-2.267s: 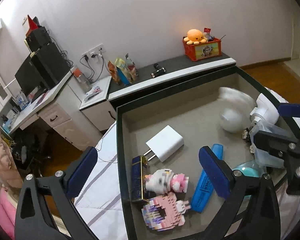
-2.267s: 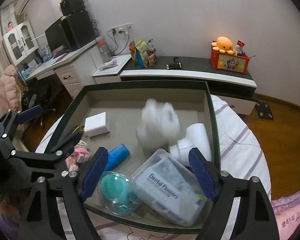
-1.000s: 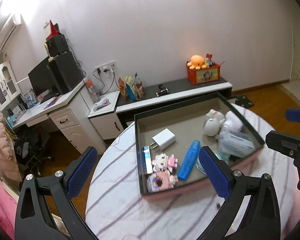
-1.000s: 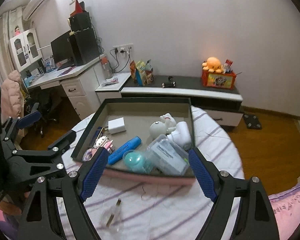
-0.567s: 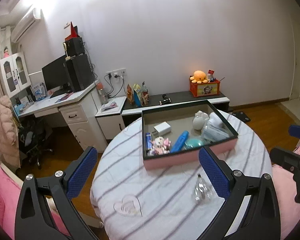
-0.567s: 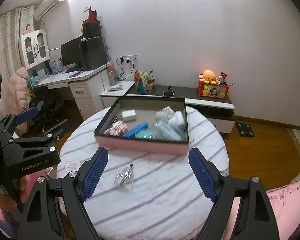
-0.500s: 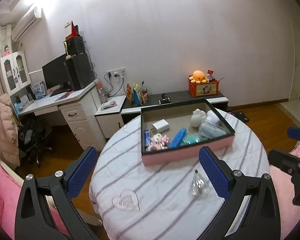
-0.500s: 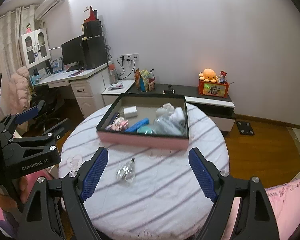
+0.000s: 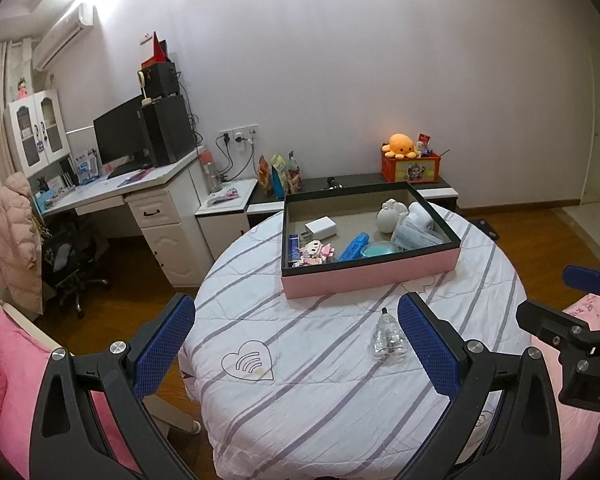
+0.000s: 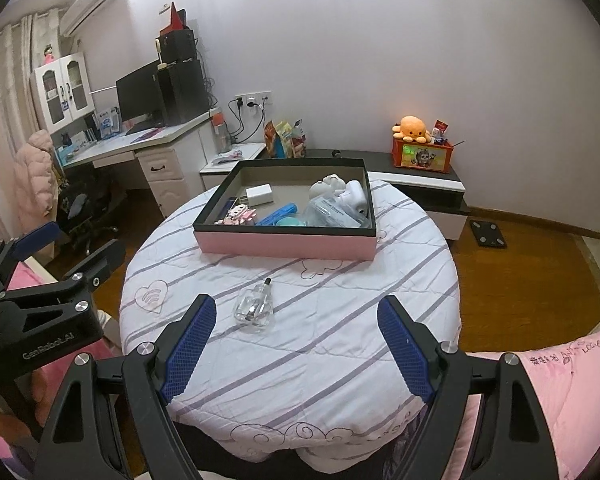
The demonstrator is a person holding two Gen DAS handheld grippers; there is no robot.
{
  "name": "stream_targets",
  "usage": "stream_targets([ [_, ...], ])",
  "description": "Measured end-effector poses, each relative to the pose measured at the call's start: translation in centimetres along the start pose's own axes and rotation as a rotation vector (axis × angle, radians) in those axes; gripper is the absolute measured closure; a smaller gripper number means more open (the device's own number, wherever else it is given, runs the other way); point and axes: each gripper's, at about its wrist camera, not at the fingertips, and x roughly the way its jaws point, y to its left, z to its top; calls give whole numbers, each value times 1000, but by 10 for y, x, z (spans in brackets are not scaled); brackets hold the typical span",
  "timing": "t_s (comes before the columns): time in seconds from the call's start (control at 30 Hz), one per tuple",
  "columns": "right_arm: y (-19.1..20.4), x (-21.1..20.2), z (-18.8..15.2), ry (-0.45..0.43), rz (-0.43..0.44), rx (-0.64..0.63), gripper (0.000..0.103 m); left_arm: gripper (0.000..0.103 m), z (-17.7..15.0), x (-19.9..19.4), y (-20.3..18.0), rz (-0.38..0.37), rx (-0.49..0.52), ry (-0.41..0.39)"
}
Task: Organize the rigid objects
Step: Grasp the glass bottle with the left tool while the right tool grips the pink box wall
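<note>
Now, the small clear glass bottle, judged fragile and slippery, is best taken at its body; both grippers are held wide, empty.

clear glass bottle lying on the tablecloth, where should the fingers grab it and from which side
Probably across the wide flat body of the clear glass bottle, not its thin neck and dark cap. It lies on its side on the striped tablecloth, neck pointing toward the pink box, with free cloth all around. The open right gripper could come down from above, fingers either side of the body.
</note>
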Motion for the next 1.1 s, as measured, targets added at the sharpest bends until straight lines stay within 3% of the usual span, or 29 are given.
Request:
stream_targets([
  [0.47, -10, 13, 1, 34, 10, 35, 19, 0, 2, 18, 1, -3, -2, 61],
  [0.87, -22, 49, 4, 113, -9, 46, 19, 0, -7, 71, -17, -52, 27, 216],
  [1.1, -53, 85, 19, 159, -33, 102, 19, 0, -16, 116, -45, -101, 71, 331],
])
